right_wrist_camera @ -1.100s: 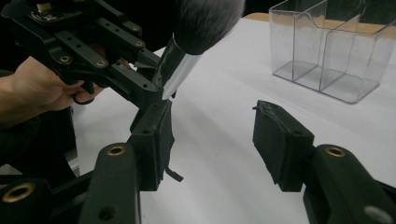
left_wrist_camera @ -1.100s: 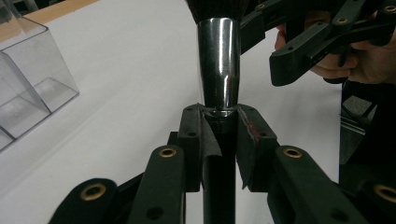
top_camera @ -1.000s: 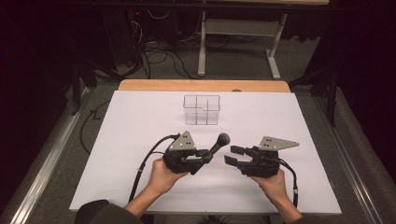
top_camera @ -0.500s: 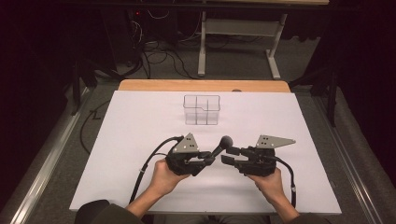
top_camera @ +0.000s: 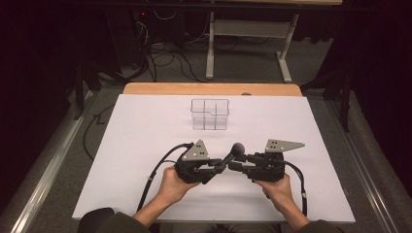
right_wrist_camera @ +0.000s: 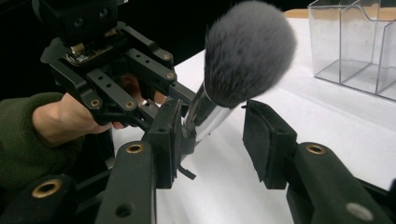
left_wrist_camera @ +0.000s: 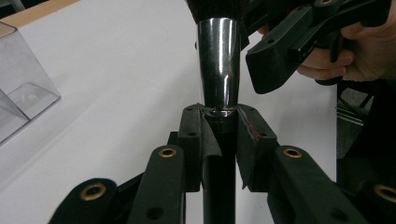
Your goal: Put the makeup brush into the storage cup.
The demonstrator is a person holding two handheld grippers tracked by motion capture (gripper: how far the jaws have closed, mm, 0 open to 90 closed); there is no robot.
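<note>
While the left tongs (top_camera: 219,167) pinch the black handle of a fluffy grey makeup brush (right_wrist_camera: 247,51) above the white table (top_camera: 145,145), the right tongs (right_wrist_camera: 212,140), just narrowed but untouching, flank its chrome ferrule, likely a handover.

The brush (right_wrist_camera: 243,60) has a dark grey head of bristles, paler grey at the tips, a shiny silver ferrule and a black handle; the left tongs (left_wrist_camera: 219,135) are matt black with brass-coloured rivets and a faint red streak on one pad; the right tongs (right_wrist_camera: 210,140) are black too, with the same brass rivets; each carries a grey plate on top; the tabletop (top_camera: 145,145) is plain white with a light wooden strip at its far edge; the organiser (top_camera: 210,114) is clear and colourless; the sleeve (right_wrist_camera: 18,135) is dark green.
</note>
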